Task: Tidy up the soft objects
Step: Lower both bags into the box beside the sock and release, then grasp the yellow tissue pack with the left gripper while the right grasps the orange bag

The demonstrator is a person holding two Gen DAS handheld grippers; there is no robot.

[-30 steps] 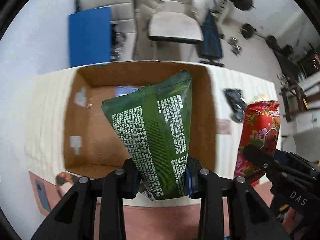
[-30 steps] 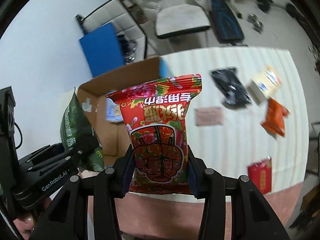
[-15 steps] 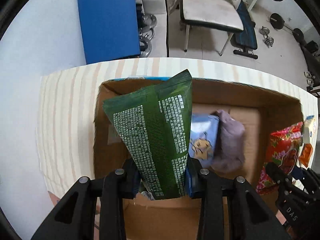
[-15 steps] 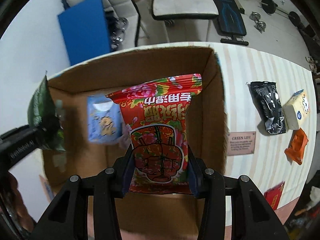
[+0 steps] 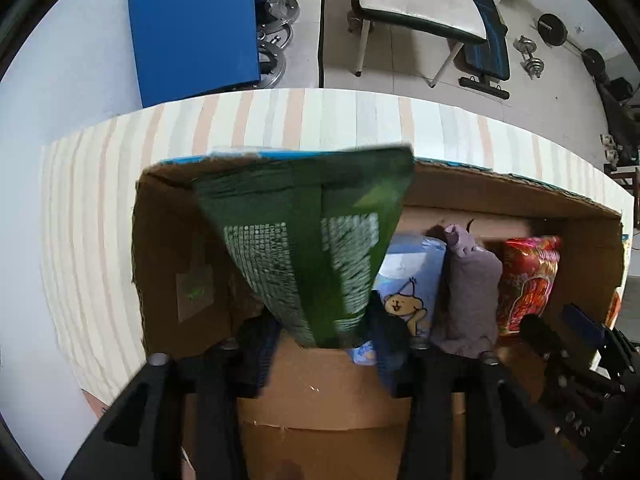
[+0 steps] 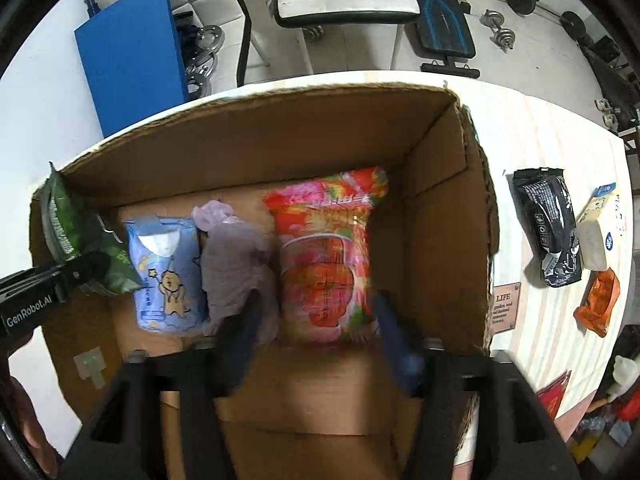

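A brown cardboard box stands open on the striped table; it also shows in the left wrist view. My left gripper has its jaws spread; the green snack bag stands blurred between them over the box's left part. My right gripper is open; the red flowered bag lies blurred on the box floor just ahead of it. In the box a blue tissue pack and a purple cloth lie left of the red bag.
On the table right of the box lie a black pouch, a cream pack, an orange pouch, a small sign and a red packet. Beyond the table stand a blue panel and a chair.
Both grippers moved down over the box and opened. The red bag dropped from my right gripper onto the box floor. The green bag is slipping out of my left gripper.
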